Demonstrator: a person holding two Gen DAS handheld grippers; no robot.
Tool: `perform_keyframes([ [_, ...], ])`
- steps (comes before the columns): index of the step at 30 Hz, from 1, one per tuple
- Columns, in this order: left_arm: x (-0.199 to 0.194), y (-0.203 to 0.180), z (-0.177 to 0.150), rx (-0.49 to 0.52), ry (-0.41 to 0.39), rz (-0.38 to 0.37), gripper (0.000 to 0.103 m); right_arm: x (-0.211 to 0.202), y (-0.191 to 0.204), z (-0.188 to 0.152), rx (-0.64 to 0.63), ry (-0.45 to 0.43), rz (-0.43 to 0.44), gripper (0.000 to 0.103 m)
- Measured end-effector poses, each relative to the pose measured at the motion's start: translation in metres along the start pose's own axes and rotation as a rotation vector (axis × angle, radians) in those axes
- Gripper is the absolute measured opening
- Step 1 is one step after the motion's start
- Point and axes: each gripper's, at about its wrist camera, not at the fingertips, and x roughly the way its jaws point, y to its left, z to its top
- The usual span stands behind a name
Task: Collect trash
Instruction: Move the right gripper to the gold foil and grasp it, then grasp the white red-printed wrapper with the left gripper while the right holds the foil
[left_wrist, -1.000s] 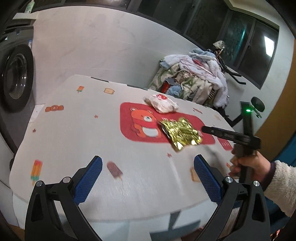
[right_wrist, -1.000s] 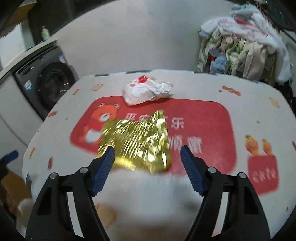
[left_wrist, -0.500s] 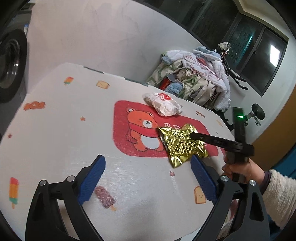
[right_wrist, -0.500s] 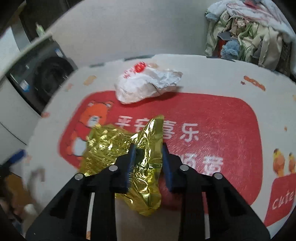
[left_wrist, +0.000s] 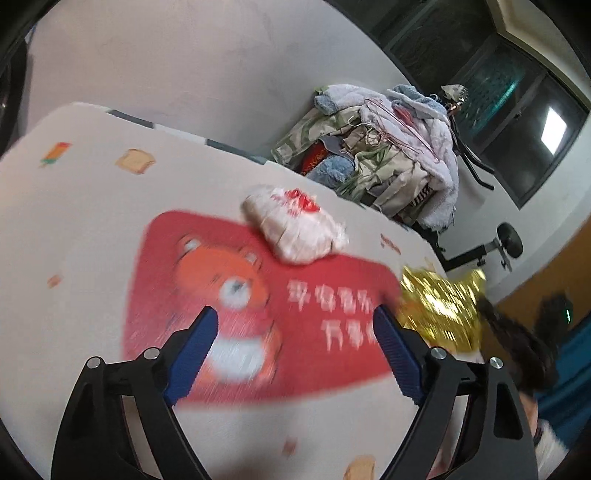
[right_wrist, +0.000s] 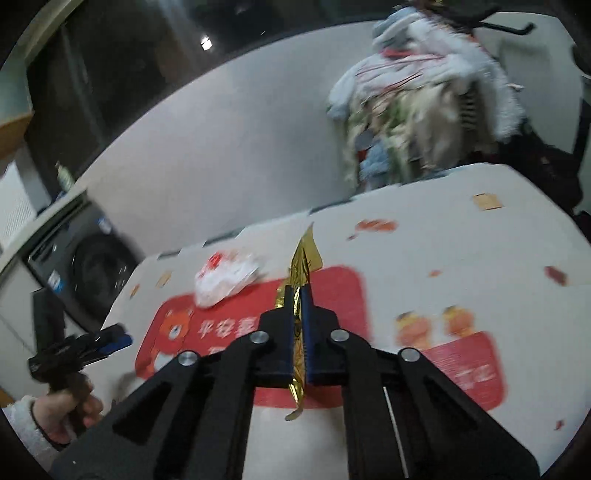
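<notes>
The crinkled gold foil wrapper (right_wrist: 303, 266) hangs above the white bench (right_wrist: 461, 258), clenched edge-on in the right gripper (right_wrist: 298, 295). A crumpled white-and-red paper wrapper (left_wrist: 295, 225) lies on the red bear print. The left gripper (left_wrist: 295, 332) hovers nearby, its empty jaws closing.

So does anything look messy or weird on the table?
Yes. A crumpled white wrapper lies on the table's red bear picture; that is litter. The right gripper pinches a crinkled gold wrapper. The left gripper is closing, with nothing between its jaws.

Right tool (right_wrist: 298, 295) clamped on gold wrapper (right_wrist: 303, 258), white wrapper (right_wrist: 223, 278) on mat (right_wrist: 424, 236)
</notes>
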Motion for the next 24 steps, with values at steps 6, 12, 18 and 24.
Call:
perform_keyframes([
  [6, 0.069, 0.004, 0.047, -0.111, 0.016, 0.016, 0.066, -0.031, -0.024, 0.006, -0.021, -0.063, -0.047, 0.007],
  [12, 0.112, 0.007, 0.065, -0.138, 0.033, 0.080, 0.057, -0.053, -0.035, 0.009, -0.050, -0.079, -0.046, 0.007],
  [18, 0.116, -0.011, 0.055, 0.025, 0.042, 0.166, 0.029, -0.056, -0.033, 0.000, -0.061, -0.072, -0.047, 0.007],
  [24, 0.074, -0.027, 0.038, 0.129, 0.061, 0.127, 0.027, -0.066, -0.020, -0.007, -0.043, -0.066, -0.011, 0.007],
])
